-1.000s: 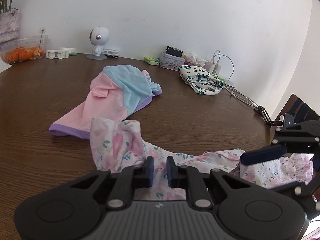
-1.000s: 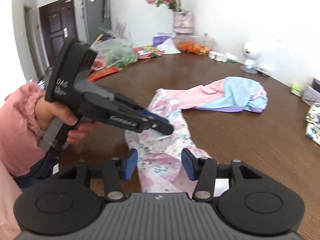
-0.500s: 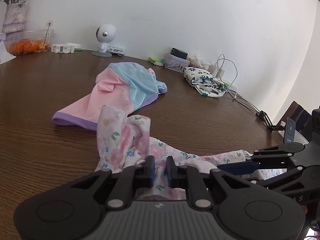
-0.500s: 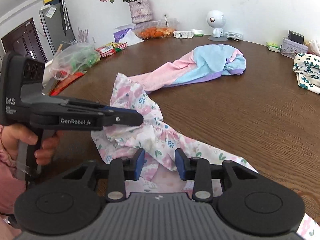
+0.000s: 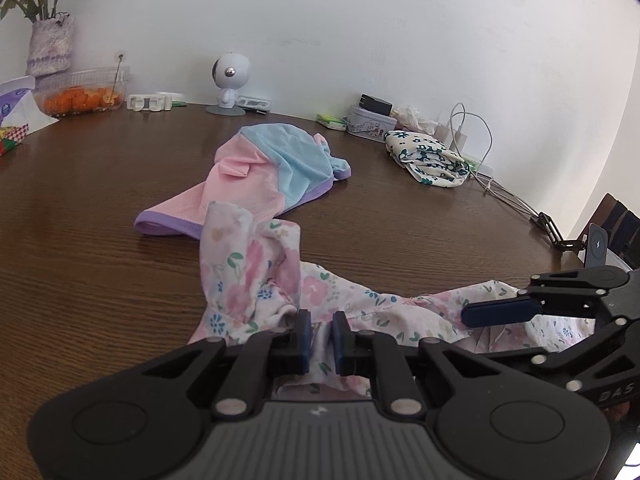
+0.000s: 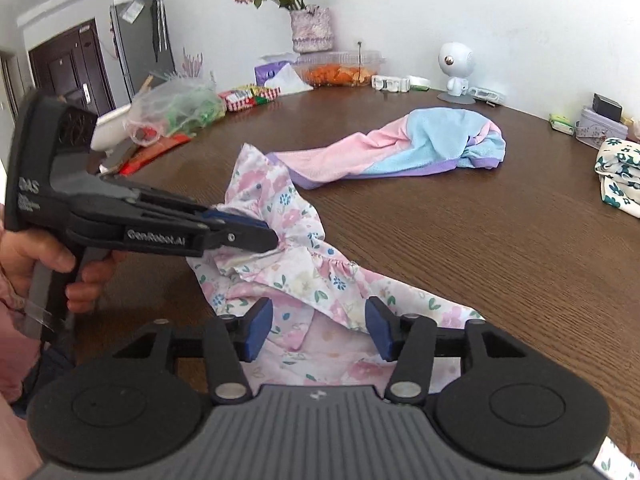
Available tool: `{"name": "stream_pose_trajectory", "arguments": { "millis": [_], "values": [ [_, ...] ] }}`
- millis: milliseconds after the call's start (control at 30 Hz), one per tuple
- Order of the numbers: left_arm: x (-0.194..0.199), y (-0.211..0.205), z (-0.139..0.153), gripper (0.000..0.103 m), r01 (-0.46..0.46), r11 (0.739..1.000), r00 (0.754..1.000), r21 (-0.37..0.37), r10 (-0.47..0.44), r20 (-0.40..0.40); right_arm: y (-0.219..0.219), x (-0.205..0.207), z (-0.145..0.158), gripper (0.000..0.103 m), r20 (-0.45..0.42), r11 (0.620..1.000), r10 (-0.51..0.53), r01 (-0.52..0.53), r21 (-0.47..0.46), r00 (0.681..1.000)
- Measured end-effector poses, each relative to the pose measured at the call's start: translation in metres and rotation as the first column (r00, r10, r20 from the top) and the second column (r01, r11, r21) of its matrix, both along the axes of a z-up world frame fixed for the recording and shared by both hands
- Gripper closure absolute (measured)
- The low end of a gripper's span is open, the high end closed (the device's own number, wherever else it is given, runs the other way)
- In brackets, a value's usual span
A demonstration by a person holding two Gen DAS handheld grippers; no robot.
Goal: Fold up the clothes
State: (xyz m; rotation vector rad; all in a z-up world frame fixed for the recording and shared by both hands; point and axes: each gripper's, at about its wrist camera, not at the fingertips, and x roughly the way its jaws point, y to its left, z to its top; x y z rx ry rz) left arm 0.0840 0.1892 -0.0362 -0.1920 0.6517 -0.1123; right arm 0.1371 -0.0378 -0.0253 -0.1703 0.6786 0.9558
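A pink floral garment (image 5: 256, 280) lies crumpled on the brown table (image 5: 80, 240) near the front edge; it also shows in the right wrist view (image 6: 304, 264). My left gripper (image 5: 319, 338) is shut on a fold of it, also seen in the right wrist view (image 6: 256, 238). My right gripper (image 6: 318, 332) is open, its jaws wide apart over the garment's near part; it shows from the side in the left wrist view (image 5: 496, 312). A pink, blue and purple garment (image 5: 272, 168) lies further back.
A folded white floral cloth (image 5: 428, 160) lies at the back right by cables (image 5: 504, 196) and a tin (image 5: 370, 122). A white camera figure (image 5: 230, 80), a fruit box (image 5: 84, 94), a vase (image 6: 310, 28) and bags (image 6: 176, 108) line the far and left edges.
My right gripper closed partway, then opened wide over the floral garment. My left gripper stayed shut on the fabric and shifted slightly.
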Motion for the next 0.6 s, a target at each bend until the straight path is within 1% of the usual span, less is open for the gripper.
{"name": "stream_pose_trajectory", "arguments": {
  "millis": [67,100,167,200,267,333,400,533,600],
  "values": [
    [-0.003,-0.001,0.0,0.092,-0.009,1.0,1.0,0.008,0.009,0.001,-0.022,-0.011,0.015,0.039,0.019,0.998,-0.039,0.038,0.053,0.999],
    [-0.005,-0.001,0.001,0.092,-0.012,1.0,1.0,0.009,0.012,0.0,-0.036,-0.017,0.022,0.039,0.035,0.995,-0.078,0.076,0.06,0.996],
    [-0.008,-0.001,0.001,0.092,-0.019,1.0,1.0,0.006,0.019,-0.002,-0.064,-0.028,0.029,0.039,0.065,0.984,-0.177,0.175,0.038,0.982],
    [-0.009,-0.001,0.001,0.092,-0.022,1.0,1.0,0.007,0.022,-0.003,-0.077,-0.034,0.028,0.039,0.078,0.972,-0.237,0.236,0.014,0.969],
    [-0.011,-0.001,0.002,0.092,-0.028,1.0,1.0,0.012,0.028,-0.006,-0.106,-0.043,0.022,0.039,0.081,0.934,-0.351,0.355,-0.032,0.933],
    [-0.013,-0.002,0.002,0.092,-0.034,0.999,0.999,0.019,0.034,-0.009,-0.131,-0.051,0.011,0.039,0.061,0.899,-0.432,0.435,-0.051,0.9],
    [-0.014,-0.004,0.003,0.092,-0.038,0.999,0.999,0.027,0.038,-0.014,-0.153,-0.057,-0.002,0.04,0.047,0.868,-0.491,0.493,-0.057,0.87],
    [-0.017,-0.007,0.005,0.092,-0.044,0.998,0.999,0.054,0.045,-0.021,-0.189,-0.069,-0.015,0.041,0.07,0.822,-0.561,0.565,-0.072,0.825],
    [-0.019,-0.008,0.005,0.092,-0.051,0.997,0.998,0.062,0.053,-0.024,-0.206,-0.072,-0.017,0.041,0.069,0.808,-0.58,0.584,-0.077,0.811]
  ]
}}
